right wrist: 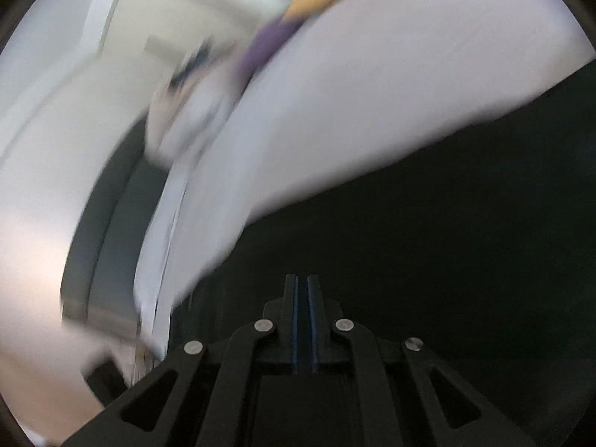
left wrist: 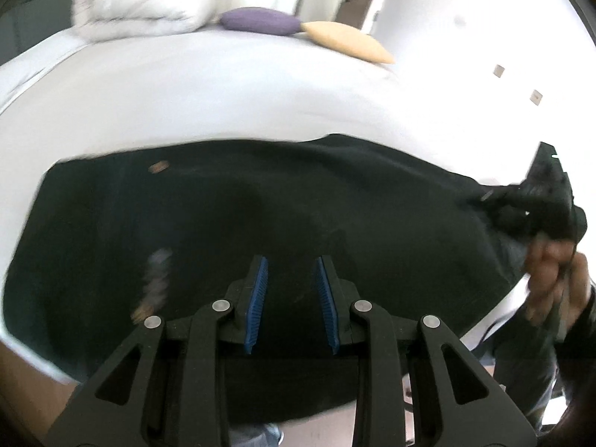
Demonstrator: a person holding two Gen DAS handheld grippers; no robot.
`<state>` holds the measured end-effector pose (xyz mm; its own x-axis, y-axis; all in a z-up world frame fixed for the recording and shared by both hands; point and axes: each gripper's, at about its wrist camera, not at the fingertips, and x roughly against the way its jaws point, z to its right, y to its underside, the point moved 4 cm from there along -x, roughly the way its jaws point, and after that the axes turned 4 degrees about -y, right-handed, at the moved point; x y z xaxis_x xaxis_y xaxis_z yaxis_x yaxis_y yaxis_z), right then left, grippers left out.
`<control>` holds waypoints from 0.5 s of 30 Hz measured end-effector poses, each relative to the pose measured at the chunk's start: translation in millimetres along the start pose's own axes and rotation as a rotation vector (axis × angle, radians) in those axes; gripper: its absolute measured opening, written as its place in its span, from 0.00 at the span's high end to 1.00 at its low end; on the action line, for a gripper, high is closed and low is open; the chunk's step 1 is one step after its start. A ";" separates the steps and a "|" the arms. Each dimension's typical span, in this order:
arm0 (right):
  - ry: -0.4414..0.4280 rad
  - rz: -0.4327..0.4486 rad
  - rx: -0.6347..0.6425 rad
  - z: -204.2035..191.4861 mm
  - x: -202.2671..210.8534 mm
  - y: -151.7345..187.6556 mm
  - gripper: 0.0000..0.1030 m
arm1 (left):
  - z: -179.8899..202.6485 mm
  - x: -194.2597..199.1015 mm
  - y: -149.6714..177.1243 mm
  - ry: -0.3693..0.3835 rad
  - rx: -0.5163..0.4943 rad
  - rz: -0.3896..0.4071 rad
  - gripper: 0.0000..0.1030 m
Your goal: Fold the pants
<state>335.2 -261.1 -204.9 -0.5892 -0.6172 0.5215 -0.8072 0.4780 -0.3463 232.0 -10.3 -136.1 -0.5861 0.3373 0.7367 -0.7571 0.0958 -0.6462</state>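
Black pants (left wrist: 260, 201) lie spread on the white bed (left wrist: 208, 89). Left claw (left wrist: 291, 283) hovers over them, released. Right claw (right wrist: 302, 298) clenched at the pants' edge; whether cloth is pinched cannot be told. Purple cushion (left wrist: 257, 20), yellow cushion (left wrist: 346, 41) and folded duvet (left wrist: 145, 7) lie well beyond.

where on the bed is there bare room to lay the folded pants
Bare white sheet lies between the black pants and the far cushions: purple, orange, plus a bundled duvet. The near edge is crowded by pants and both grippers, left and right.
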 end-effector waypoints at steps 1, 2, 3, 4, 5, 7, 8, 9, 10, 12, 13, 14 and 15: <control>0.010 -0.054 0.024 -4.4 -15.6 9.8 0.92 | 1.1 -8.2 -1.8 -0.004 -0.016 -0.011 0.74; 0.049 -0.085 0.036 -3.6 -25.6 18.6 0.96 | -5.0 -18.6 -1.0 -0.032 -0.015 -0.038 0.74; 0.068 -0.086 0.031 1.6 -29.0 24.5 1.00 | -13.2 -24.8 0.8 -0.050 -0.001 -0.059 0.74; 0.055 -0.077 0.013 9.9 -23.7 24.3 1.00 | -25.5 -27.6 3.4 -0.046 0.022 -0.066 0.74; 0.059 -0.051 -0.011 20.2 -13.1 22.0 1.00 | -39.3 -24.4 5.7 -0.031 0.045 -0.050 0.74; 0.100 0.014 -0.042 36.3 9.1 15.1 1.00 | -61.8 -15.5 8.7 -0.024 0.067 -0.031 0.74; 0.125 0.055 -0.064 47.3 21.7 8.7 1.00 | -72.3 -9.9 9.5 -0.017 0.068 -0.019 0.74; 0.149 0.088 -0.083 54.5 26.7 3.1 1.00 | -81.6 -5.3 10.1 -0.028 0.070 -0.010 0.74; 0.182 0.137 -0.116 68.0 42.5 -0.6 1.00 | -96.2 1.4 9.8 -0.054 0.080 0.001 0.74; 0.228 0.188 -0.156 77.5 54.5 -10.2 1.00 | -116.5 11.7 7.3 -0.107 0.104 0.016 0.74; 0.270 0.212 -0.172 78.7 64.3 -10.9 1.00 | -124.8 18.6 4.3 -0.086 0.128 0.027 0.74; 0.289 0.218 -0.172 74.1 69.4 -13.2 0.95 | -130.9 27.9 -0.8 -0.110 0.145 0.044 0.74; 0.294 0.218 -0.159 66.3 70.1 -13.1 0.92 | -131.5 34.7 -6.2 -0.138 0.132 0.060 0.74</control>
<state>302.1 -352.0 -215.6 -0.6918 -0.2963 0.6585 -0.6354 0.6830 -0.3602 254.3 124.0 -132.8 -0.6583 0.2060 0.7240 -0.7457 -0.0472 -0.6646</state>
